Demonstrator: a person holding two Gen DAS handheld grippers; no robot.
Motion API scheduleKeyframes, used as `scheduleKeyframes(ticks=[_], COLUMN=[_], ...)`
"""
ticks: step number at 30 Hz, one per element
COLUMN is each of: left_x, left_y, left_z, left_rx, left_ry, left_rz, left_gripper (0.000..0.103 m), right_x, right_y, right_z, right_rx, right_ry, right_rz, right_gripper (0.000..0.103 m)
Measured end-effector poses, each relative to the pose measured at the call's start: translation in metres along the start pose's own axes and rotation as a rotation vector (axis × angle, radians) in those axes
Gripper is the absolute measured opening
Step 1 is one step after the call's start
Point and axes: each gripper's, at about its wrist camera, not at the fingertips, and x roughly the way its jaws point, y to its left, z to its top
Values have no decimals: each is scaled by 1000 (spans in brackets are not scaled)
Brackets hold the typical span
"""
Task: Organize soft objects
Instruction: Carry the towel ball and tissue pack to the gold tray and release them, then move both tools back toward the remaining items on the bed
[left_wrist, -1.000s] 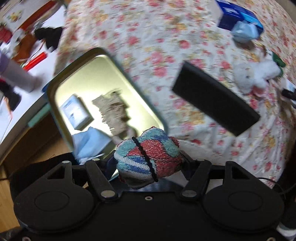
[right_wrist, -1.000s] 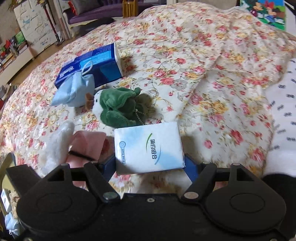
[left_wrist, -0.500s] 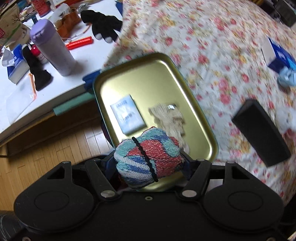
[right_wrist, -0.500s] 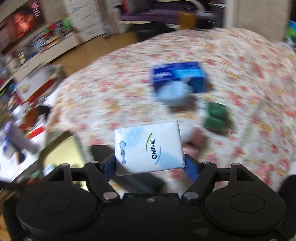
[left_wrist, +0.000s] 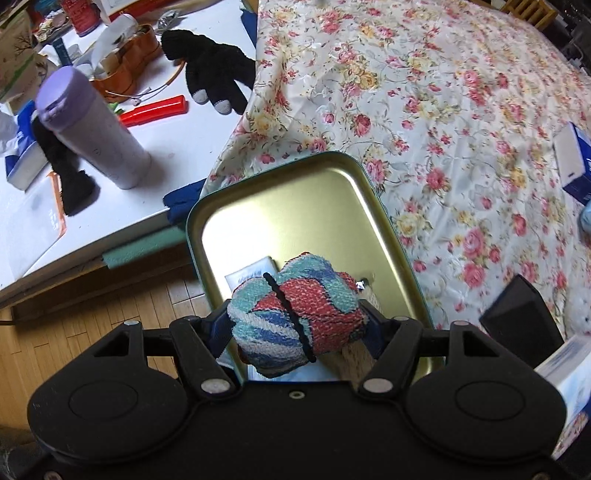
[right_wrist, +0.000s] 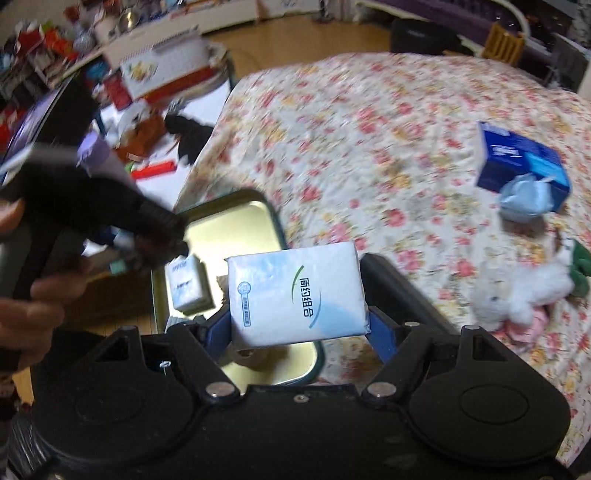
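My left gripper (left_wrist: 297, 325) is shut on a rolled towel ball (left_wrist: 299, 314) of red, blue and teal, bound by a black band. It hangs over the near end of a gold metal tray (left_wrist: 295, 206) on the floral bedspread. A small tissue pack (left_wrist: 249, 271) and a beige cloth piece lie in the tray, partly hidden by the ball. My right gripper (right_wrist: 297, 325) is shut on a white tissue pack (right_wrist: 295, 295) above the same tray (right_wrist: 236, 225), where another small pack (right_wrist: 188, 284) lies. The left gripper, blurred, and a hand show at the left of the right wrist view.
A white desk (left_wrist: 110, 184) beside the bed carries a purple bottle (left_wrist: 92, 129), black gloves (left_wrist: 214, 74) and a red tool. On the bedspread lie a black case (left_wrist: 517, 314), a blue tissue box (right_wrist: 521, 162), a pale blue pouch (right_wrist: 528, 195), a white plush toy (right_wrist: 524, 291) and a green toy.
Both grippers swung from the bed toward the tray with their loads still held. The tray now sits under both, and the right view has turned to the desk side.
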Motion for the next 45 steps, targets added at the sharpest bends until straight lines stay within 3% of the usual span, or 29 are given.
scheduleKeyframes(ticks=[14, 23, 35, 45], left_x=[39, 41, 21, 5], left_y=[2, 2, -5, -20], left_z=[22, 21, -10, -58], left_rx=[-1, -1, 5, 41], left_ry=[49, 64, 56, 63], left_rz=[11, 31, 53, 55], left_gripper=[73, 77, 77, 77], right_x=[59, 58, 36, 9], right_y=[25, 22, 17, 9], right_z=[15, 12, -3, -31], right_rx=[-29, -33, -22, -23], right_ry=[113, 120, 107, 93], right_rz=[24, 17, 2, -13], right_gripper=[78, 78, 78, 78])
